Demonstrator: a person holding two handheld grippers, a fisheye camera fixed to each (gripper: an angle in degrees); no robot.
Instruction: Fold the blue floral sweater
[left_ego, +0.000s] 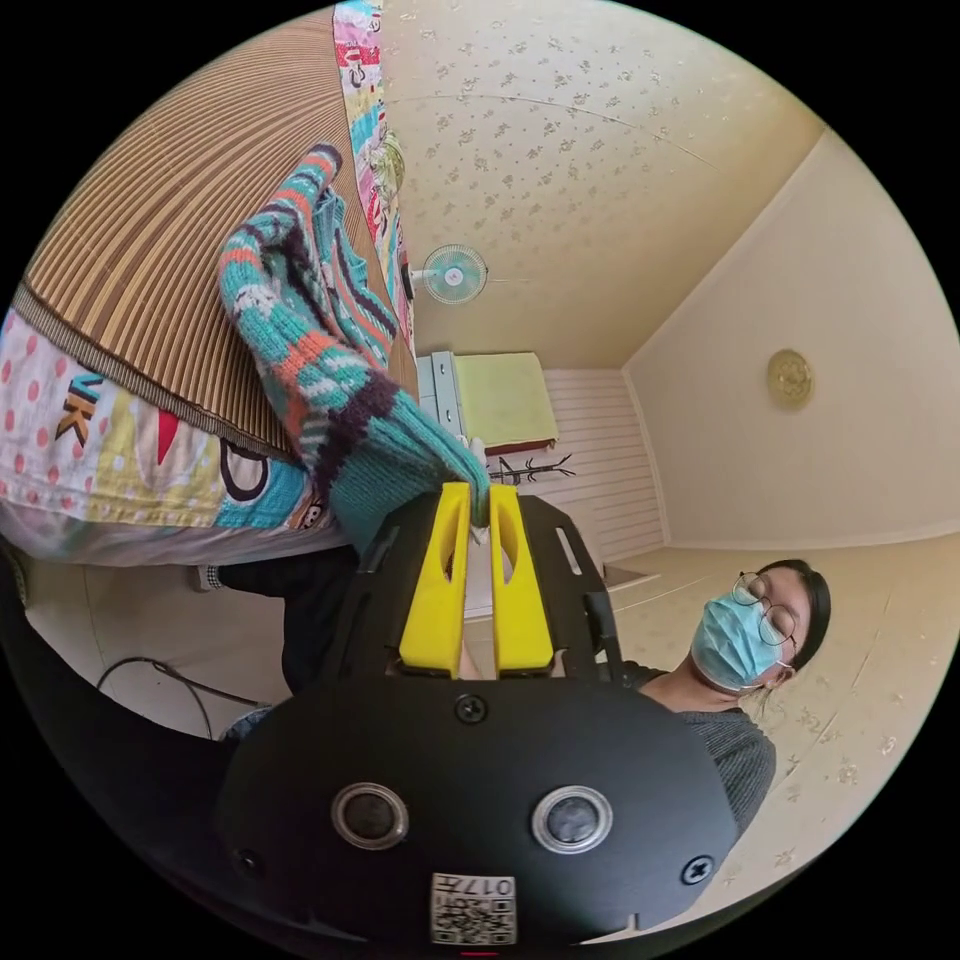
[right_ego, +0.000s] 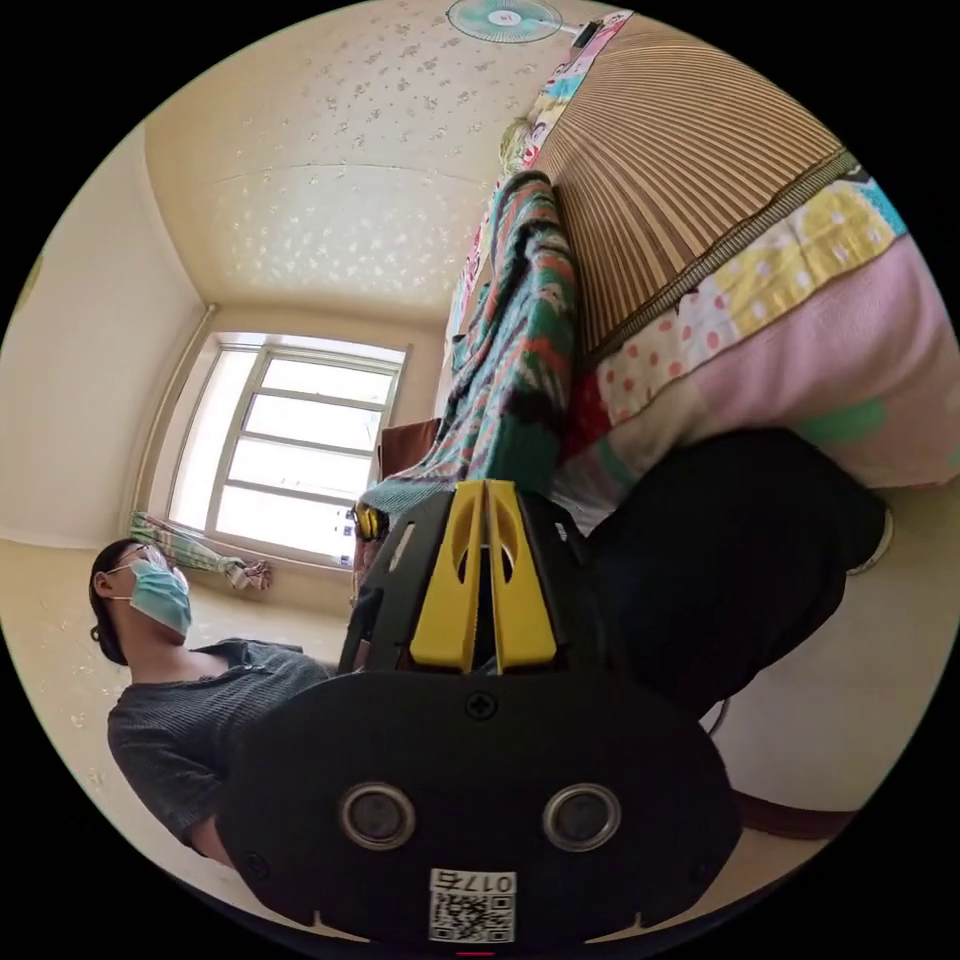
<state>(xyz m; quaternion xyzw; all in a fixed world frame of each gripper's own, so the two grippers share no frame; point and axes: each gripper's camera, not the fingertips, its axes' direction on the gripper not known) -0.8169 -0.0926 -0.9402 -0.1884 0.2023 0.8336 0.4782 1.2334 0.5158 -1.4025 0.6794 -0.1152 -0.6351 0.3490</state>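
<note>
One knit sweater (left_ego: 320, 350), one striped mat (left_ego: 170, 220), one wall fan (left_ego: 452, 273), two grippers (left_ego: 479, 515) (right_ego: 485, 500), one person (left_ego: 735, 690).

A striped bamboo mat (left_ego: 170, 220) covers the bed, lying over a patchwork quilt (left_ego: 130, 450) with dots and letters. A wall fan (left_ego: 452, 273) hangs on the patterned wallpaper, near a coat rack (left_ego: 535, 468). In the right gripper view, a bright window (right_ego: 290, 450) stands behind a masked person (right_ego: 190, 690) in a grey top.

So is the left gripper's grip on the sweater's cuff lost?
No: in the left gripper view the left gripper has its yellow jaws pinched on the sweater at the teal cuff.
</note>
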